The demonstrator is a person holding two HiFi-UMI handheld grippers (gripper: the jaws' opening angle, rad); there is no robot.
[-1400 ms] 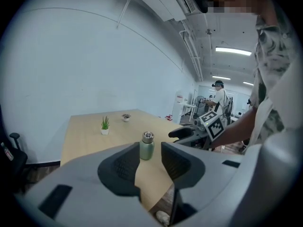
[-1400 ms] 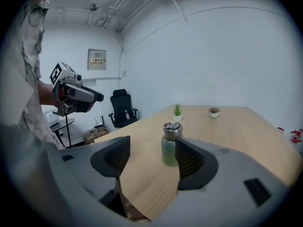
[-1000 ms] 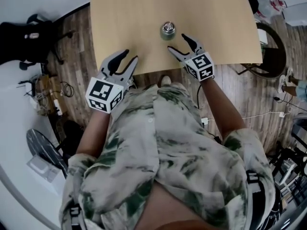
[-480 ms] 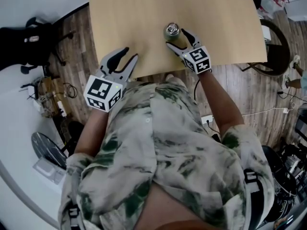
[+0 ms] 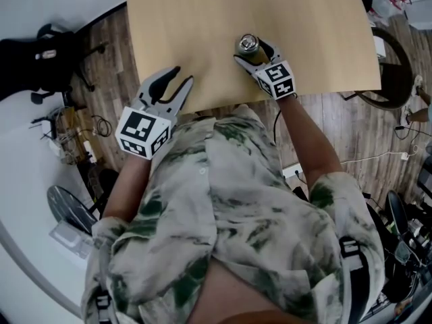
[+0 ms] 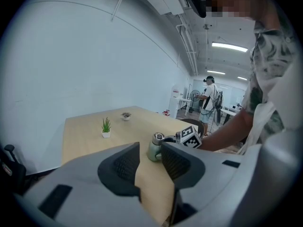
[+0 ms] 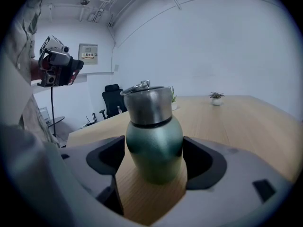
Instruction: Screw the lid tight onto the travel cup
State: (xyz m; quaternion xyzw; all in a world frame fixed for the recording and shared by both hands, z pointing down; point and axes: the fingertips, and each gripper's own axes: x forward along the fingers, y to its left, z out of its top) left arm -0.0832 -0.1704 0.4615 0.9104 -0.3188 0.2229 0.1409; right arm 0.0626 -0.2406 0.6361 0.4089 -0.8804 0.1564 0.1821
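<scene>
A green travel cup (image 5: 248, 46) with a steel lid (image 7: 146, 105) stands upright on the wooden table (image 5: 202, 19), near its front edge. My right gripper (image 5: 252, 51) straddles the cup body (image 7: 154, 145). Its jaws have just been opening, and the pads stand close on either side of the cup without visibly pressing it. My left gripper (image 5: 177, 78) hovers at the table's front edge, left of the cup, jaws apart with nothing between them. From the left gripper view, the cup (image 6: 155, 148) shows beyond the jaws, next to the right gripper's marker cube (image 6: 189, 137).
A small potted plant (image 6: 106, 126) and a second tiny pot (image 6: 126, 116) sit at the far end of the table. A black office chair (image 5: 40, 52) stands to the left on the floor. Another person (image 6: 208, 98) stands far off in the room.
My right gripper has moved forward and down from beside the cup until its jaws flank the cup. The left gripper has shifted only slightly.
</scene>
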